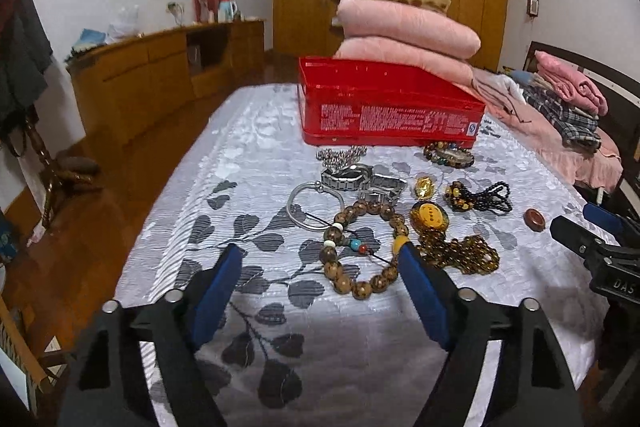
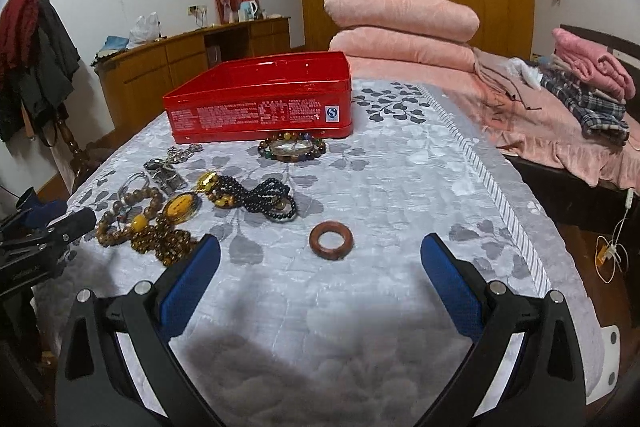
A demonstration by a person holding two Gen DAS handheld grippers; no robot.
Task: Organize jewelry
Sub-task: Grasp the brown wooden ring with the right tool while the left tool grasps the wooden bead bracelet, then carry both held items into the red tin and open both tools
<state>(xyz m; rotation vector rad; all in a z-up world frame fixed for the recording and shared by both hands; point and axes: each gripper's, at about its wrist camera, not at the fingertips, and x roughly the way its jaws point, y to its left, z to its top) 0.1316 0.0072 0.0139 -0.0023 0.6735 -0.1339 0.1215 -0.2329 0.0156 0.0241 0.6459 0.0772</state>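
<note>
An open red tin box (image 1: 384,107) (image 2: 260,99) stands on the leaf-patterned cloth. Jewelry lies in front of it: a brown wooden bead bracelet (image 1: 362,247), a silver bangle (image 1: 312,205), metal watches (image 1: 360,181), an amber pendant with brown beads (image 1: 430,217) (image 2: 180,207), black beads (image 2: 264,197), a multicolour bead bracelet (image 2: 290,147), and a brown wooden ring (image 2: 331,239) (image 1: 535,219). My left gripper (image 1: 320,259) is open and empty just before the wooden bracelet. My right gripper (image 2: 320,251) is open and empty, with the wooden ring between its fingertips.
Folded pink blankets (image 2: 400,23) are stacked behind the box. Clothes (image 2: 588,87) lie on the pink bed at the right. A wooden sideboard (image 1: 160,75) and wardrobe stand behind. The cloth's right edge (image 2: 532,227) drops to the floor, where a cable lies.
</note>
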